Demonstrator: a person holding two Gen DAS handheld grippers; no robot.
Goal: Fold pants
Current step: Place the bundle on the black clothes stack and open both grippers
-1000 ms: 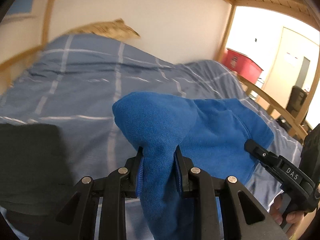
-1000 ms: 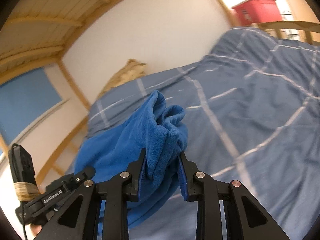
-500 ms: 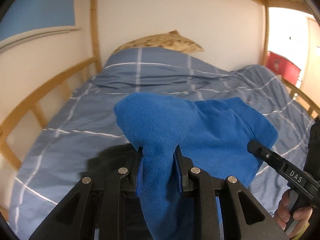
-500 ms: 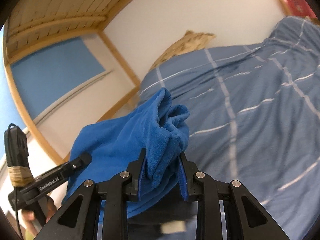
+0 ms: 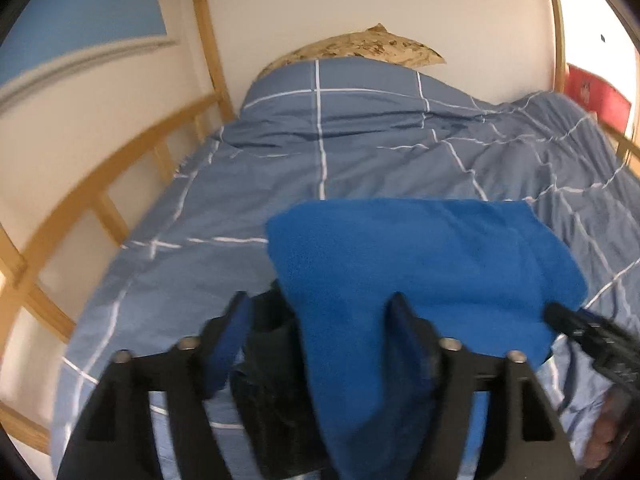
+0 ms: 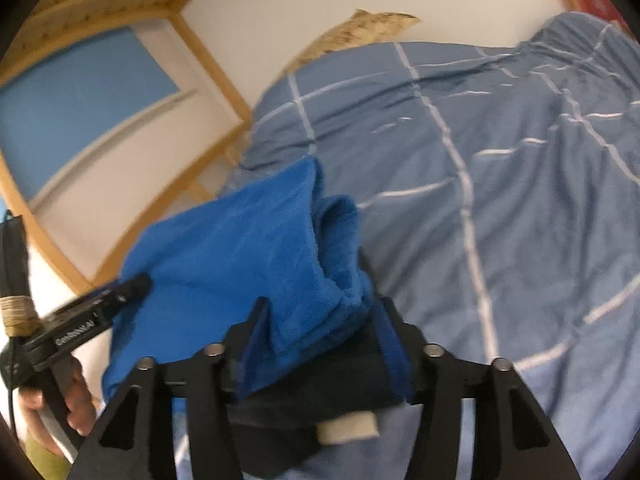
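The folded bright blue fleece pants (image 5: 420, 256) lie stretched between my two grippers, low over the bed. Their near edge rests on a dark folded garment (image 5: 272, 364). My left gripper (image 5: 320, 332) is opening: one corner of the pants hangs loose between its jaws, and the left pad stands clear of the cloth. In the right wrist view the bunched other corner of the pants (image 6: 248, 248) sits between the jaws of my right gripper (image 6: 320, 332), which is also opening. The dark garment (image 6: 332, 384) shows a white label underneath.
A blue checked duvet (image 5: 360, 152) covers the bed, with a patterned pillow (image 5: 360, 48) at the far wall. A wooden rail (image 5: 80, 184) runs along the left side. A red box (image 5: 592, 92) stands at the far right. A hand (image 6: 72, 396) holds the left gripper's handle.
Both grippers carried the pants across the bed toward the railed side. Their jaws were shut on the cloth and now stand wider. The pants have spread flatter and lie over the dark garment.
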